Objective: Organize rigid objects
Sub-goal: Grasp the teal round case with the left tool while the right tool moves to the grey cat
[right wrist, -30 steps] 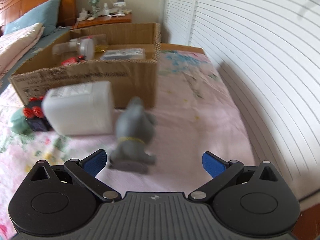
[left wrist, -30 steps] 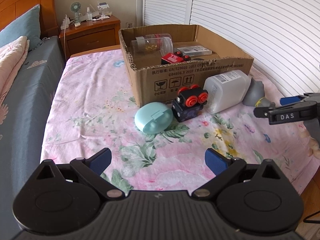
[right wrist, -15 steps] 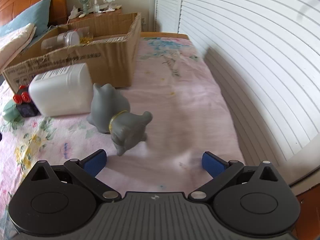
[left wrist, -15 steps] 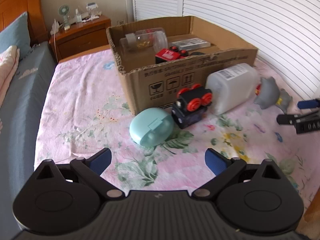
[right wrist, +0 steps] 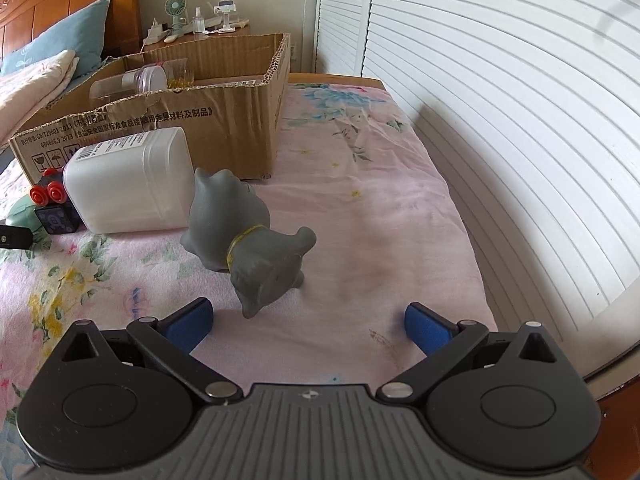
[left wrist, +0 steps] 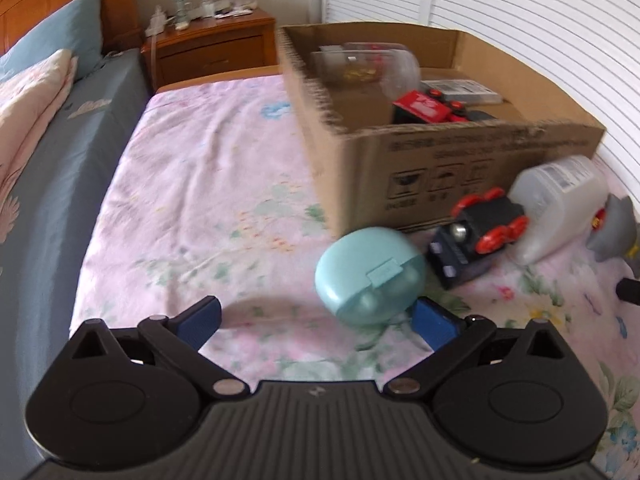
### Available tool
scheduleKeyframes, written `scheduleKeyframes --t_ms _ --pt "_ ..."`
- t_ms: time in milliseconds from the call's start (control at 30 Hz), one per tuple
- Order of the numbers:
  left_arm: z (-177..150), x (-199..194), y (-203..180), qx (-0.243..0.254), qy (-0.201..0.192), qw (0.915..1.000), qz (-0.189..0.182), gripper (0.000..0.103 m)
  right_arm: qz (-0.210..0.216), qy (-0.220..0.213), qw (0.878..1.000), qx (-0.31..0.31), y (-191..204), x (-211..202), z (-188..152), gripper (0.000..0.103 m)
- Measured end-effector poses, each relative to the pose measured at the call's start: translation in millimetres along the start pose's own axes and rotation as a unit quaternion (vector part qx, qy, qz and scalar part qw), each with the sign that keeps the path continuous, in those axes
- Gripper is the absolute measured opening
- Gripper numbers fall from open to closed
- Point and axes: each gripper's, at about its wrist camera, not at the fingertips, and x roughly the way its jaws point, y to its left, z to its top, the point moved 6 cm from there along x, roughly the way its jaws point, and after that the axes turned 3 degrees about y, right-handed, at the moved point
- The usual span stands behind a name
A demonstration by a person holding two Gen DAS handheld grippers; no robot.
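left gripper jaws opening wide just short of the teal case, nothing between them, right gripper sitting spread open, empty, by the grey toy dog

Left gripper pitched downward, jaws opening with nothing between them, right gripper pitched downward, jaws spread wide, empty

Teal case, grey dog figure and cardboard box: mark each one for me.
teal case (left wrist: 370,276), left wrist view, on its lid near the clasp.
grey dog figure (right wrist: 256,252), right wrist view, on its body.
cardboard box (right wrist: 236,136), right wrist view, on its printed side wall.
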Motion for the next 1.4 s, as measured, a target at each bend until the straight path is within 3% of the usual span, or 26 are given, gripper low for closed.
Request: scheduleKeyframes --t_ms 133,267,500,567,800,1067,1400 --pt "-5.9 -4.6 12.5 -0.011 0.004 0.9999 0.010 0.103 0.000 0.001 1.000 0.000 -0.3 0.0 0.1 0.103" --pt "-6.7 -12.0 14.7 -0.006 -0.001 0.9991 0.043 0.102 -0.002 -0.003 1.000 0.001 0.4 -0.3 -0.6 0.103" --pt "4.9 -10.2 -4.1 -0.003 -0.023 0.9996 0.014 0.098 -0.004 -0.007 1.000 0.001 1.0 -1.0 -2.3 0.103" --pt "5.8 -4.9 -8.0 -0.002 -0.020 0.9997 0.012 0.088 -0.004 -0.009 1.000 0.001 1.3 -1.3 -2.6 0.103" --pt "8.8 0.7 -12.3 -0.006 -0.027 0.9996 -0.004 0.082 -0.004 -0.010 1.000 0.001 1.4 -1.4 -2.1 0.103" --pt "11.5 -1.1 -16.2 0.004 -0.037 0.9992 -0.012 0.060 -0.002 -0.012 1.000 -0.002 2.4 -0.6 -1.0 0.103" --pt "-1.0 -12.4 -17.8 0.008 -0.021 0.9996 -0.020 0.060 -0.003 -0.012 1.000 -0.002 3.2 -0.4 -0.7 0.103"
